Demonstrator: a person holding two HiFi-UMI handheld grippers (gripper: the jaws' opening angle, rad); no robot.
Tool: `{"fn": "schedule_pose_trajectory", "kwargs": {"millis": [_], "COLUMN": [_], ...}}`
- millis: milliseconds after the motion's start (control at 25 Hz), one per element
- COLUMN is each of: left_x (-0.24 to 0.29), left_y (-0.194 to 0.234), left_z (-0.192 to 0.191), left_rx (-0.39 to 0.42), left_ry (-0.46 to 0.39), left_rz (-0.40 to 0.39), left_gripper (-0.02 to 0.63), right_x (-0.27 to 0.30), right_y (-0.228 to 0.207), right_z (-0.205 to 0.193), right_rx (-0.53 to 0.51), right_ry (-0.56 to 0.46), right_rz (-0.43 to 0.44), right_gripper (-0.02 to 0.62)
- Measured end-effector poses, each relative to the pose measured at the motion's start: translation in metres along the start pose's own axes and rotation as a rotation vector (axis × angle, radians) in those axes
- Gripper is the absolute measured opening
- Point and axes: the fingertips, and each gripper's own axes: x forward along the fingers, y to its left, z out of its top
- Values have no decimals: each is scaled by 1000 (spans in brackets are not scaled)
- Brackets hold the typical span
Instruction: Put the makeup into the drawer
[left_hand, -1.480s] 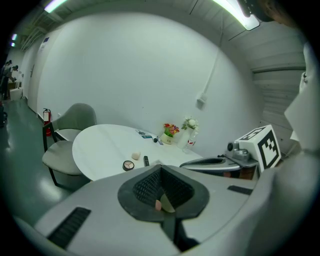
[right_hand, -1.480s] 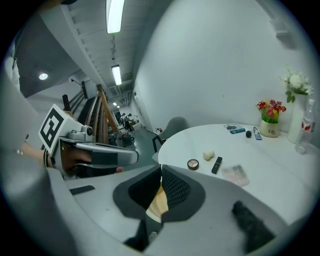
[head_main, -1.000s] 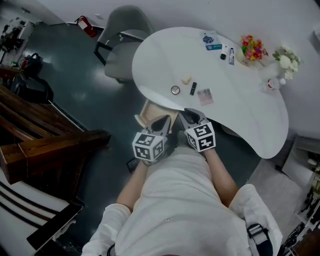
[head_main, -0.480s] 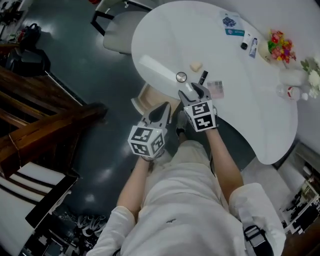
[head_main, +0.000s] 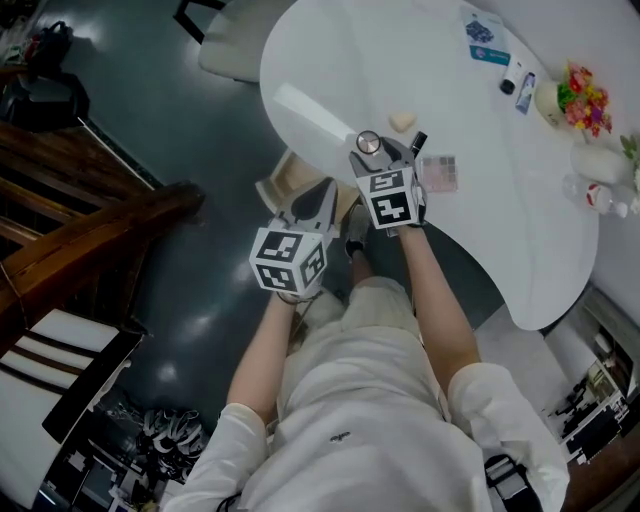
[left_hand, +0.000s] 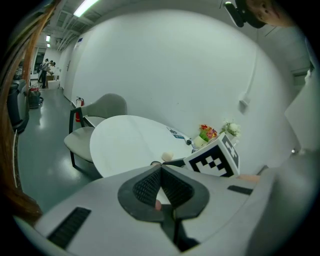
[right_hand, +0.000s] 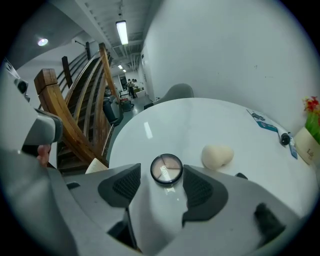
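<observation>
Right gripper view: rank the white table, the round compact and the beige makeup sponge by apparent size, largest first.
1. white table, by far the largest.
2. round compact and beige makeup sponge: about alike here. The compact lies nearer the camera, so I won't rank one above the other.

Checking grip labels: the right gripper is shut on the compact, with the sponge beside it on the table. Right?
No: the right gripper is open, its jaws having just opened; the compact lies untouched between their tips, the sponge beside it on the table. The right gripper view shows it.
</observation>
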Motion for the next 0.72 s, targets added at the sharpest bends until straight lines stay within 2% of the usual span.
{"fn": "schedule_pose_trajectory", "kwargs": {"millis": [160, 240, 720], "left_x": [-2, -5, -21], "left_y": [7, 12, 29], "left_z": [4, 4, -7], "left_rx": [-7, -7, -35], "left_ry": [-15, -21, -27], "left_rz": [7, 12, 12], "left_gripper": [8, 8, 8], "right_x": [11, 10, 6], "right_y": [-7, -8, -2], "right_z": [-3, -3, -5], "right_rx": [-33, -53, -56], "right_ry": [31, 30, 34], "right_rz": [-46, -66, -74], "right_gripper": [258, 217, 212]}}
